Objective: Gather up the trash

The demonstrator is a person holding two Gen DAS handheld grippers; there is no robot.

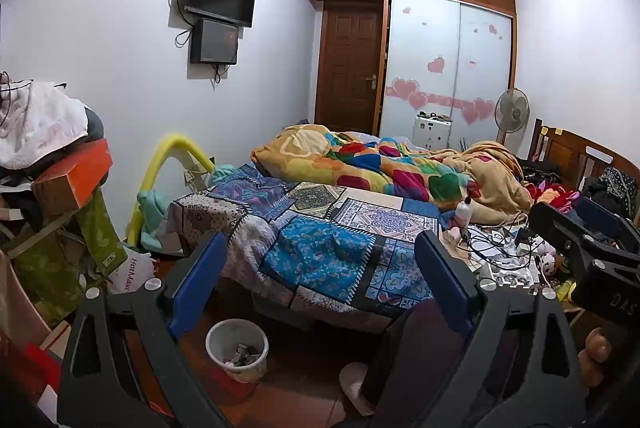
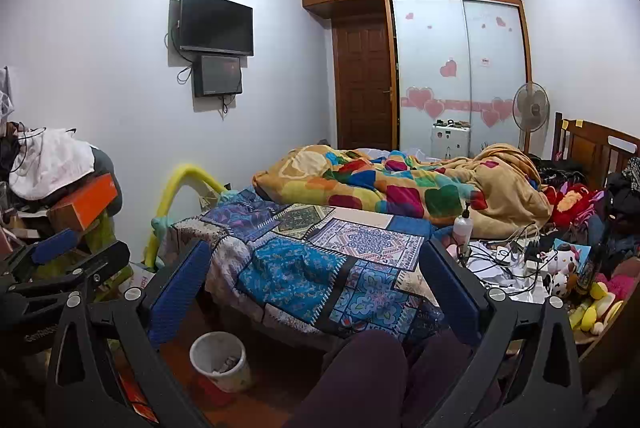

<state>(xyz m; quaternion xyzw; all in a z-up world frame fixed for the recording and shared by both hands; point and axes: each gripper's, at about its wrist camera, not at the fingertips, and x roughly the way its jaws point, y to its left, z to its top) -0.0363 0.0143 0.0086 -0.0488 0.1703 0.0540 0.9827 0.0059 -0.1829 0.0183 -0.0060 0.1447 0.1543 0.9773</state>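
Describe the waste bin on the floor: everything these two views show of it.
The waste bin is a small round pail, whitish and plastic-looking, tapering toward its base. It stands upright and uncovered on the reddish floor just off the bed's near corner. Crumpled scraps, mostly grey and white, cover its bottom. Neither gripper touches it.

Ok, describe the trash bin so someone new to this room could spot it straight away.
Start at the bed with the blue patchwork cover. On the dark floor below its near corner stands a small white wastebasket, upright and open-topped, with some scraps in the bottom. It is the only round white container on the floor; the clutter beside it is boxes and bags.
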